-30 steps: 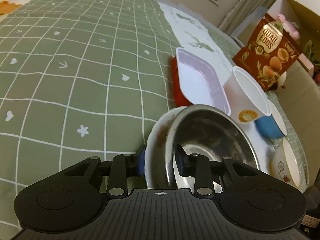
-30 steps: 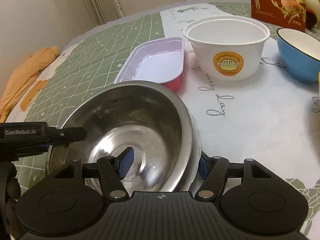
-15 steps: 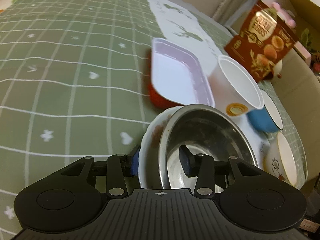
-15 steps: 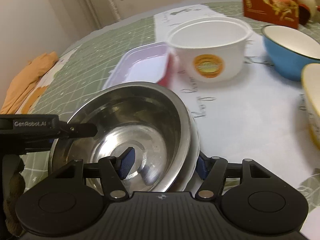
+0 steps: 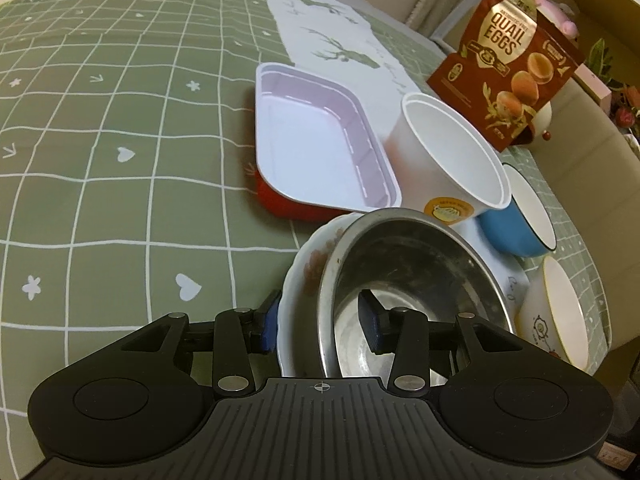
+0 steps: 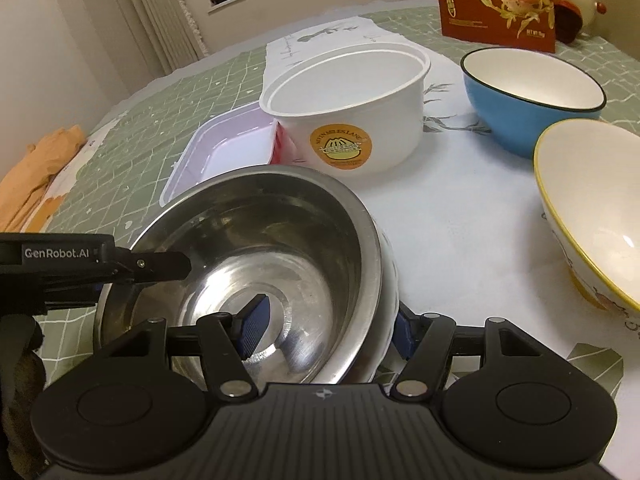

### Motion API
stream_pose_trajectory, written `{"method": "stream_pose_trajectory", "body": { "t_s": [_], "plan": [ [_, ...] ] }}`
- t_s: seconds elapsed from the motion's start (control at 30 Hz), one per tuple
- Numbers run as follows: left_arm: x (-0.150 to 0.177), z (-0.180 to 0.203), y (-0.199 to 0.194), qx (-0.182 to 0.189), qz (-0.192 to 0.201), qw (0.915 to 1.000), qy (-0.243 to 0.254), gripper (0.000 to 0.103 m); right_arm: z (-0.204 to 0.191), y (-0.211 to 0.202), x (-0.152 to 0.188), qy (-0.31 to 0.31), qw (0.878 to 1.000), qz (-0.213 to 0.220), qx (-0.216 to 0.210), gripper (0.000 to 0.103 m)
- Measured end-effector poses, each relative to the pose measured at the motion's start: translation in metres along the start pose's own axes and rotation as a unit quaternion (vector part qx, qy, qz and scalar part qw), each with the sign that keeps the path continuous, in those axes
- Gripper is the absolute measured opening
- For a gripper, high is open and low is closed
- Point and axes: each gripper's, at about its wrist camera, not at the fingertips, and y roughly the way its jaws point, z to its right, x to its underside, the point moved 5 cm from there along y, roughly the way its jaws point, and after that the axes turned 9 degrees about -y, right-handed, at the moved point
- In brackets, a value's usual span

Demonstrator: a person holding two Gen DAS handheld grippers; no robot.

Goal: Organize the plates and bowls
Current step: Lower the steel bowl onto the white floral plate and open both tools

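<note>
A steel bowl (image 5: 416,264) (image 6: 256,236) sits nested in a white plate (image 5: 298,280) (image 6: 390,280). My left gripper (image 5: 320,326) is shut on the near rims of both, one finger outside the plate, one inside the bowl. My right gripper (image 6: 326,330) is shut on the opposite side the same way. The left gripper also shows in the right wrist view (image 6: 160,266), at the bowl's left rim. Whether the stack rests on the table cannot be told.
Behind the stack are a lilac tray on a red one (image 5: 316,148) (image 6: 224,148), a white paper tub (image 5: 452,160) (image 6: 352,112), a blue bowl (image 5: 524,216) (image 6: 532,96), a yellow-rimmed bowl (image 5: 556,316) (image 6: 592,208) and a quail-egg bag (image 5: 508,64) (image 6: 496,0). Orange cloth (image 6: 36,176) lies far left.
Both grippers have moved right together with the plate and steel bowl, closer to the blue and yellow-rimmed bowls. The grips are unchanged.
</note>
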Motion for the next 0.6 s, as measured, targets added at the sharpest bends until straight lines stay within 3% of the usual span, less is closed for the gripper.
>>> {"method": "stream_pose_trajectory", "body": {
  "t_s": [0.4, 0.6],
  "plan": [
    [0.0, 0.0011, -0.0008, -0.001, 0.0, 1.0, 0.004, 0.043, -0.0009, 0.0012, 0.0019, -0.007, 1.0, -0.001, 0.011, 0.067],
    [0.0, -0.0002, -0.0023, -0.019, 0.002, 0.9998, -0.001, 0.035, 0.0005, 0.0005, 0.0015, -0.008, 1.0, 0.004, 0.007, 0.067]
  ]
}}
